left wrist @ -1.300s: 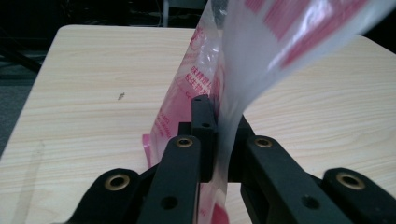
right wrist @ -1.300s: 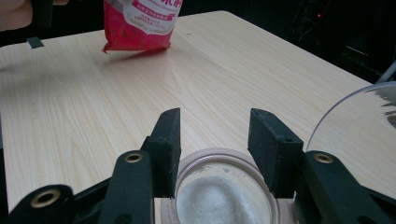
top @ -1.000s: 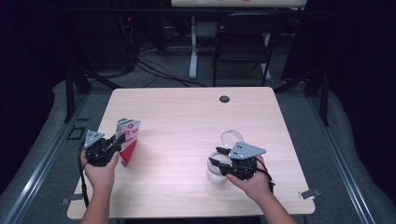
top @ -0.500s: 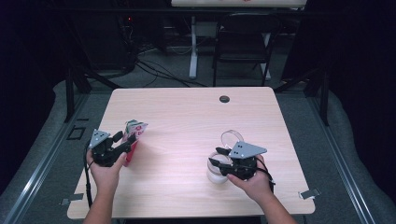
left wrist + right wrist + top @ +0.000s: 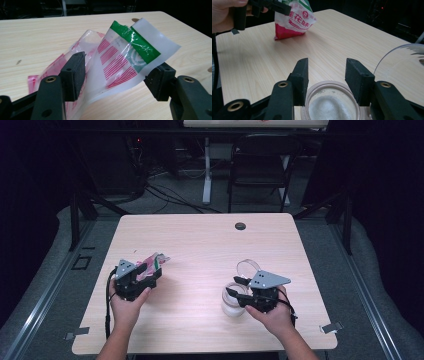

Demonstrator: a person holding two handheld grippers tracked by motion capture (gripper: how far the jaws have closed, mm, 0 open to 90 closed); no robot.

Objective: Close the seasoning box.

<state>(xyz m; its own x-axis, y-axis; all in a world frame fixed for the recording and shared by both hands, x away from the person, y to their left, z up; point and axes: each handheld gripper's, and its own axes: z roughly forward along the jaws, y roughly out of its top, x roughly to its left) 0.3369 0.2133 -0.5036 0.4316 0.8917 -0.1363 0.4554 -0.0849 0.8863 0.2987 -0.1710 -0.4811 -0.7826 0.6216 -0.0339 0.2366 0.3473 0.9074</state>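
The left claw [image 5: 117, 80] has just opened, the bag [image 5: 120, 57] loose between its pads, and should back straight off while the right claw [image 5: 329, 82] grips the jar [image 5: 332, 105] steady on the counter [image 5: 200, 245].

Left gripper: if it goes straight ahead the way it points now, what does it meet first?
Probably the red, white and green plastic bag, which already lies between the open jaws of the left gripper, which have just been opening; behind it comes bare table.

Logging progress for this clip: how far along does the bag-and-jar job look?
Done: jar holds white grains, lid off. In hand: right tool grips the jar rim; left tool, jaws just opened, straddles the bag, now lying down. Left: probably closing the jar.
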